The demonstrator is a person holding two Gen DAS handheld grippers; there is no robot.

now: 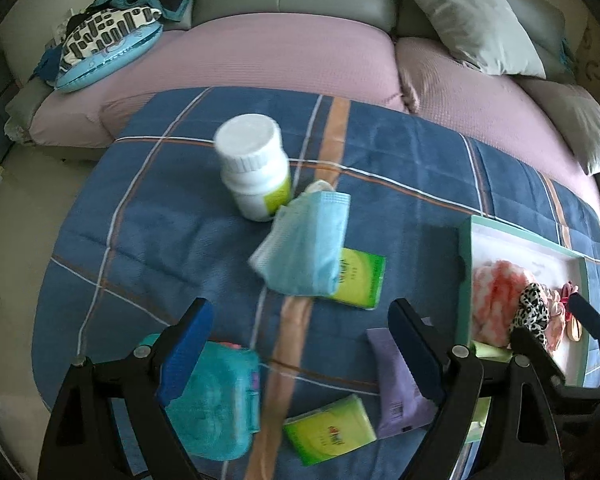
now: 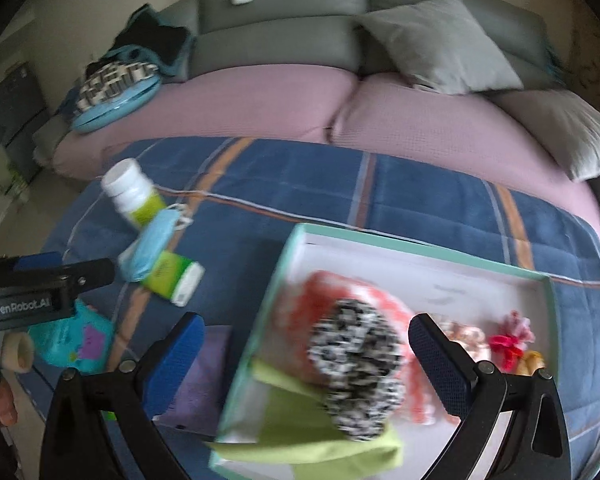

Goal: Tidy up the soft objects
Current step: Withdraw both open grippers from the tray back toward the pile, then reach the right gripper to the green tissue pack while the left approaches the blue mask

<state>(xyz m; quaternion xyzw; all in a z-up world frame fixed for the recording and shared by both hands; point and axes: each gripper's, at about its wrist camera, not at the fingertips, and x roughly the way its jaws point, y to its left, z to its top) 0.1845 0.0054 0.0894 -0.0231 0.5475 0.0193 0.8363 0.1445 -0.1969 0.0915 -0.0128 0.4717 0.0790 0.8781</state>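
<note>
Partly done, by the look of it; the tray point(image 2: 296, 240) on the plaid-covered desk point(image 1: 400, 148) already holds a pink-white fluffy piece point(image 1: 496, 292), a leopard scrunchie point(image 2: 360, 364), a green cloth point(image 2: 300, 432) and small hair ties point(image 2: 508, 340); left out on the desk: blue face mask point(image 1: 304, 248), two green tissue packs point(image 1: 360, 284) point(image 1: 328, 432), purple pouch point(image 1: 400, 388), teal wipes pack point(image 1: 212, 400); the white bottle point(image 1: 252, 164) is hard, probably stays; left tool point(image 1: 300, 356) released, jaws wide, nothing between them, hanging above the desk near the wipes pack and purple pouch; right tool point(image 2: 304, 364) released too, wide open over the tray, the scrunchie below it but pads not on it; likely next item is the mask: crumpled, long axis runs diagonally from the bottle's base toward the near tissue pack, lying partly on that pack, ear loops at the bottle end; motion blur in the right wrist view, small tray items hard to name.
</note>
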